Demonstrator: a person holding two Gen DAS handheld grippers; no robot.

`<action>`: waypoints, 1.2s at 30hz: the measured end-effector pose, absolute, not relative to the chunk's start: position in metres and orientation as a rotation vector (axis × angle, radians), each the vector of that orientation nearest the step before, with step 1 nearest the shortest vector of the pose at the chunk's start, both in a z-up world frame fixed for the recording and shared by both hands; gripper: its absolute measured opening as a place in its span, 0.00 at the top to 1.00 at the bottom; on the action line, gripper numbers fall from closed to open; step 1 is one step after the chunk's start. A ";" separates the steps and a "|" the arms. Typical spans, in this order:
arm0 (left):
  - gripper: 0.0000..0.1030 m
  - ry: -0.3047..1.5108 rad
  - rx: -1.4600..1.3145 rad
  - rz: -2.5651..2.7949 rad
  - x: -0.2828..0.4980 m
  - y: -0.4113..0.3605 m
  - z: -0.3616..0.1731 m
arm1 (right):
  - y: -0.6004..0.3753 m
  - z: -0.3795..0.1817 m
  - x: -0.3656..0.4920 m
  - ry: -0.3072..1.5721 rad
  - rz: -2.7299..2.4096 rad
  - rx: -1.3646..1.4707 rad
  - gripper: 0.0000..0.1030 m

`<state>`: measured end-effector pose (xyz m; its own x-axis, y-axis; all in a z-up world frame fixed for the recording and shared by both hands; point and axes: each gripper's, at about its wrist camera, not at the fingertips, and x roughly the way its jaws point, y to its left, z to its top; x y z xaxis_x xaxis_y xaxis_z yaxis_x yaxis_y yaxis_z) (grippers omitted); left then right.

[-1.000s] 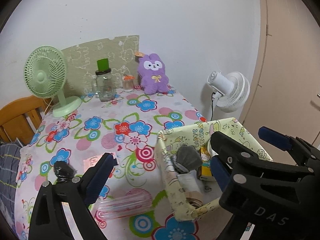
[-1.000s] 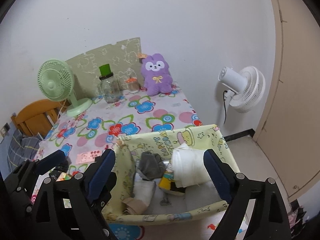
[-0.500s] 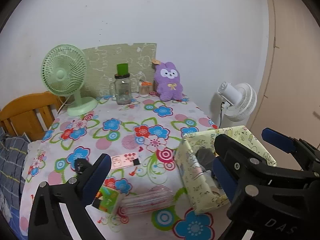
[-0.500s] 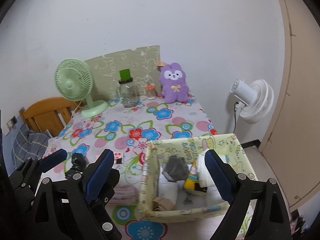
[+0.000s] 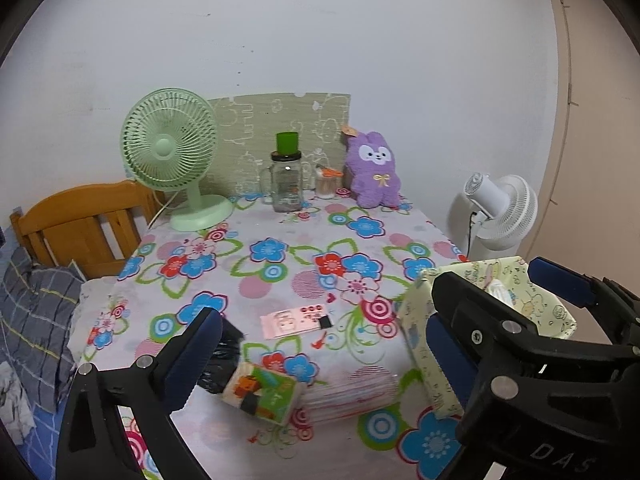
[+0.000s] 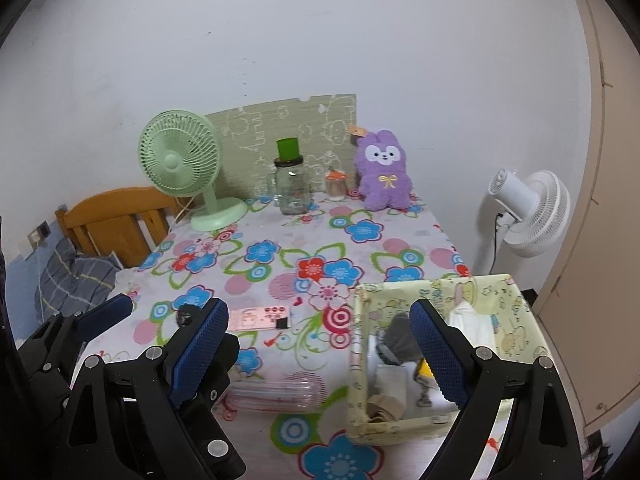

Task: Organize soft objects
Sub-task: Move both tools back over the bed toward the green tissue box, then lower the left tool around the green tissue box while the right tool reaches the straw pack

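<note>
Both grippers hang above the near edge of the flowered table (image 6: 280,256), empty, jaws spread wide: the left gripper (image 5: 316,360) and the right gripper (image 6: 316,356). The right view looks down into the yellow fabric box (image 6: 516,308), where a grey sock (image 6: 396,340) and a white cloth (image 6: 468,320) lie. The left view sees only the box's outer wall, but shows a tissue pack (image 5: 264,394) just left of it, beside a black bundle (image 5: 220,364). Far behind the box, a purple plush rabbit (image 6: 383,172) sits against the wall.
</note>
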<state>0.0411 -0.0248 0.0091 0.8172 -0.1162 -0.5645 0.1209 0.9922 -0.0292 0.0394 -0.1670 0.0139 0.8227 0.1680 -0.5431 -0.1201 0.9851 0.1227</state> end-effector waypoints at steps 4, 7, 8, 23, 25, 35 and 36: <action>0.00 0.605 0.019 -0.097 0.042 -0.017 0.008 | -0.155 0.012 0.042 0.591 0.167 0.079 0.09; 0.00 0.612 0.022 -0.085 0.043 -0.010 0.005 | -0.147 0.010 0.045 0.598 0.175 0.072 0.09; 0.00 0.615 0.022 -0.083 0.044 -0.008 0.004 | -0.145 0.009 0.046 0.600 0.177 0.071 0.09; 0.01 0.681 0.026 -0.062 0.056 0.019 -0.026 | -0.115 -0.018 0.062 0.671 0.205 0.072 0.09; 0.01 0.692 0.029 -0.059 0.056 0.021 -0.031 | -0.112 -0.024 0.063 0.683 0.214 0.075 0.09; 0.01 0.757 0.026 -0.052 0.060 0.027 -0.060 | -0.098 -0.052 0.068 0.749 0.256 0.070 0.09; 0.01 0.761 0.024 -0.050 0.060 0.028 -0.062 | -0.097 -0.055 0.069 0.753 0.260 0.068 0.09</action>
<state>0.0604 0.0281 -0.0620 0.7233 -0.0366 -0.6895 0.0537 0.9986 0.0033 0.0689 -0.0967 -0.0547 0.6993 0.2572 -0.6670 -0.2090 0.9658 0.1534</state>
